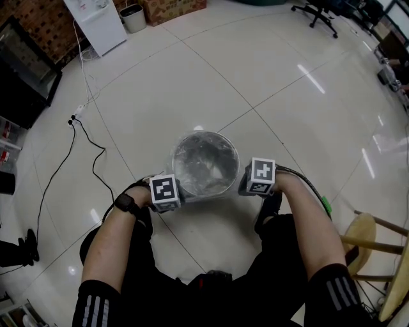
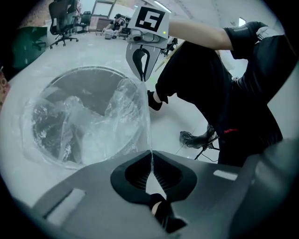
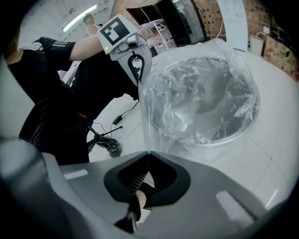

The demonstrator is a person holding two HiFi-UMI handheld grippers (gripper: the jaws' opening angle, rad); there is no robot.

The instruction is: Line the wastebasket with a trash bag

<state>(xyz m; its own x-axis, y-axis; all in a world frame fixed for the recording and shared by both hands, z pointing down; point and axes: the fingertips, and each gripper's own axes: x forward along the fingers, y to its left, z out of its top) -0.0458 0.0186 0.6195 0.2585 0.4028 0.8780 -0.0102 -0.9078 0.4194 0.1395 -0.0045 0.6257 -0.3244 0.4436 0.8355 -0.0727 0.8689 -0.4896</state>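
A round grey wastebasket (image 1: 225, 183) stands on the white tiled floor in front of the seated person, with a clear trash bag (image 1: 204, 159) hanging loosely inside it. My left gripper (image 1: 174, 191) is at the basket's near left rim and my right gripper (image 1: 250, 184) at its near right rim. In the left gripper view the jaws (image 2: 151, 158) are shut on a thin edge of the bag film (image 2: 135, 116), which stretches across to the right gripper (image 2: 141, 74). The right gripper view shows its jaws (image 3: 148, 158) shut on the same film (image 3: 159, 121), with the left gripper (image 3: 136, 70) opposite.
A black cable (image 1: 94, 156) snakes over the floor to the left. A wooden stool (image 1: 367, 246) stands at the right, close to the person's leg. Far back are a white appliance (image 1: 99, 25), a small bin (image 1: 133, 18) and an office chair (image 1: 317, 11).
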